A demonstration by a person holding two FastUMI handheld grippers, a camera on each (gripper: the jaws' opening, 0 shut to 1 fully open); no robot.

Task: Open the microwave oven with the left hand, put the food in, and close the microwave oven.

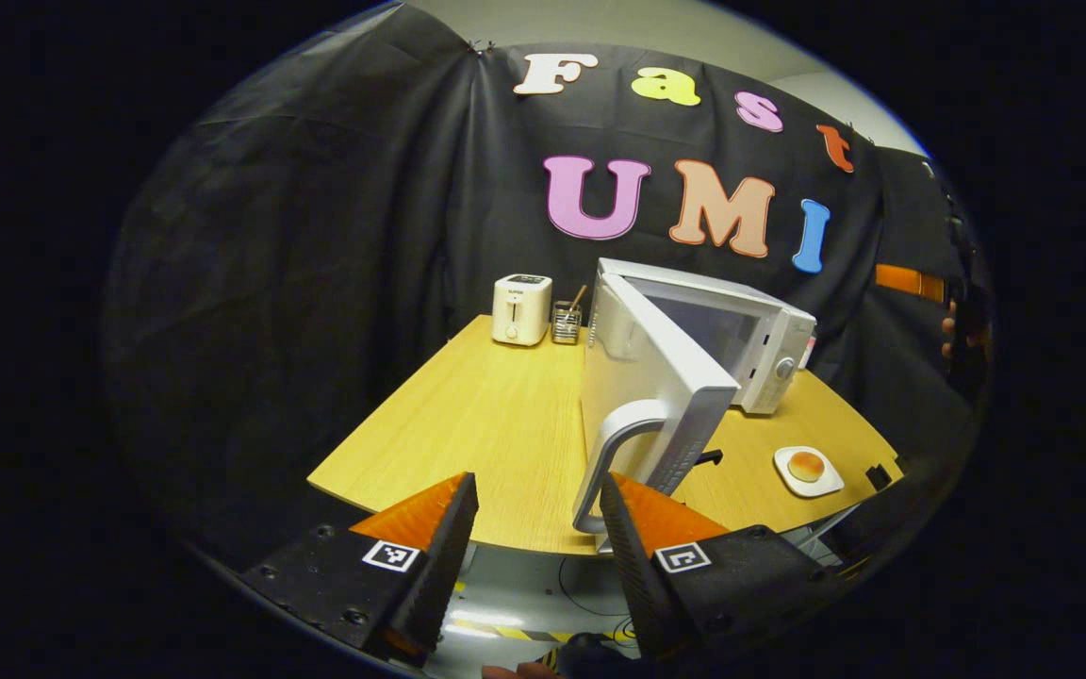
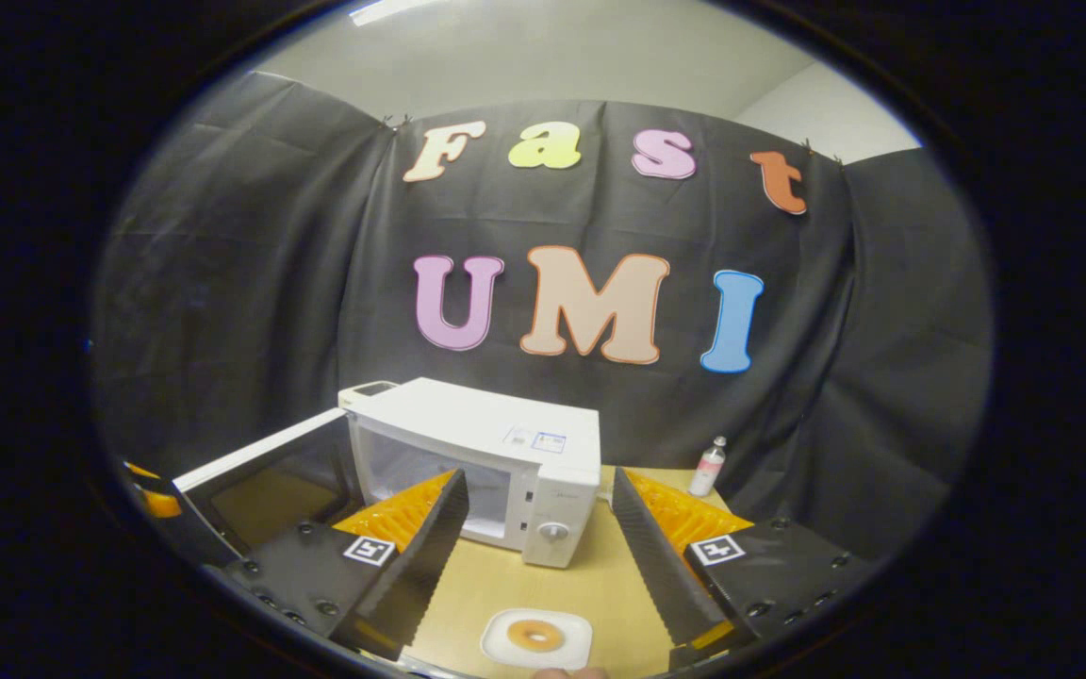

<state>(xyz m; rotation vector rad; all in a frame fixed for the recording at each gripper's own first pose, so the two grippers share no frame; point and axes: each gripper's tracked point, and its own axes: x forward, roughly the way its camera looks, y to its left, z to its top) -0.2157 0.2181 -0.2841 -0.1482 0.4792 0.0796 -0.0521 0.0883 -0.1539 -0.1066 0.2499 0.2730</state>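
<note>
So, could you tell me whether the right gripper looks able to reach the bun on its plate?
Probably yes: the right gripper is open, the bun lies just below between its fingers, nothing between.

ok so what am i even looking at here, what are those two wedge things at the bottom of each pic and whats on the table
Those wedges are the two fingers of a hand-held gripper. A person holds one gripper in each hand, and a fisheye camera rides on each, looking forward along its fingers.

The left gripper view looks past the left gripper, whose fingers stand apart and hold nothing, just in front of the handle of the microwave door, which is swung open. The right gripper view looks past the right gripper, also open and empty, above a bun on a small white plate.

On the wooden table stand the microwave, a toaster, a small holder and a little bottle.
</note>
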